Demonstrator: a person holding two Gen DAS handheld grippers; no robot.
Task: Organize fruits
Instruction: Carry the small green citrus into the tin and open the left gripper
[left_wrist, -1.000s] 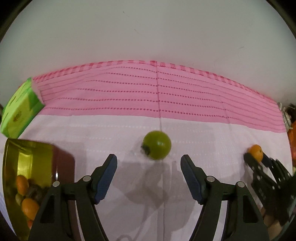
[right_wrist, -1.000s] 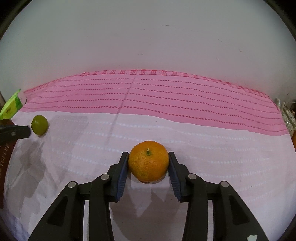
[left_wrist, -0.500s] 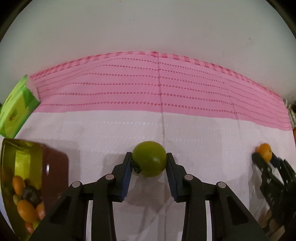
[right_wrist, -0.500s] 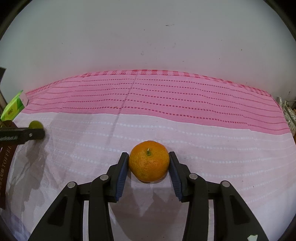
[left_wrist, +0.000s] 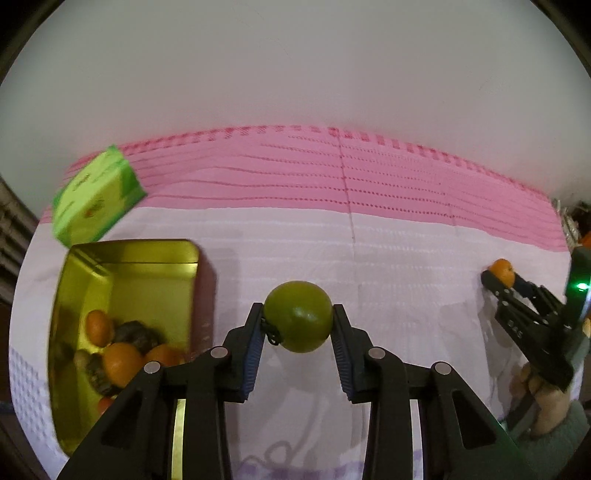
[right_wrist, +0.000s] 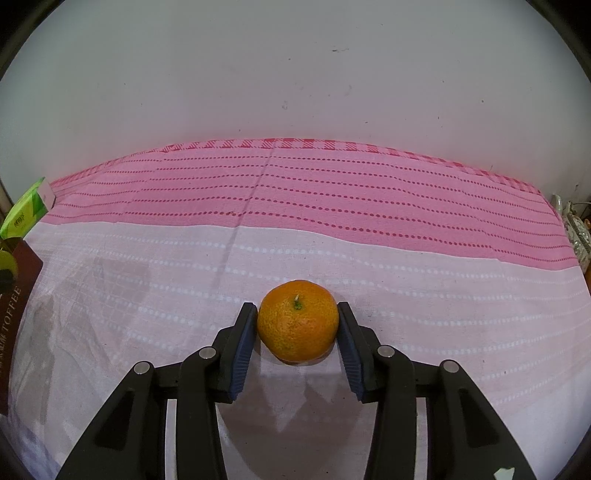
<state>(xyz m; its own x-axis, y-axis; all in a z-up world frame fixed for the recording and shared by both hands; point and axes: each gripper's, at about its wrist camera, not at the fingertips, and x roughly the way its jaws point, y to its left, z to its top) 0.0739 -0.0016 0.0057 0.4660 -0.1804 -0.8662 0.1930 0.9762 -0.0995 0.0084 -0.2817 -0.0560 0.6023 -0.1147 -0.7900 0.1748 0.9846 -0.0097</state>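
A round green fruit (left_wrist: 299, 323) sits between the blue pads of my left gripper (left_wrist: 297, 312), which is shut on it and holds it just above the cloth. Close by on the left stands a gold tin (left_wrist: 129, 254) with several oranges and dark fruits (left_wrist: 122, 354) inside. In the right wrist view an orange (right_wrist: 297, 320) rests on the cloth, stem up, with my right gripper (right_wrist: 297, 312) shut on it. The left wrist view shows that same orange (left_wrist: 501, 270) at the far right.
A pink and white cloth (right_wrist: 332, 206) covers the table up to a pale wall. A green box (left_wrist: 94, 199) lies behind the tin at the back left. A person's hand (left_wrist: 546, 402) holds the right gripper. Small clutter sits at the far right edge (right_wrist: 576, 229).
My left gripper closed on the green fruit, then rose and swung left, so the tin now fills more of its view. The right gripper and its orange have not moved.
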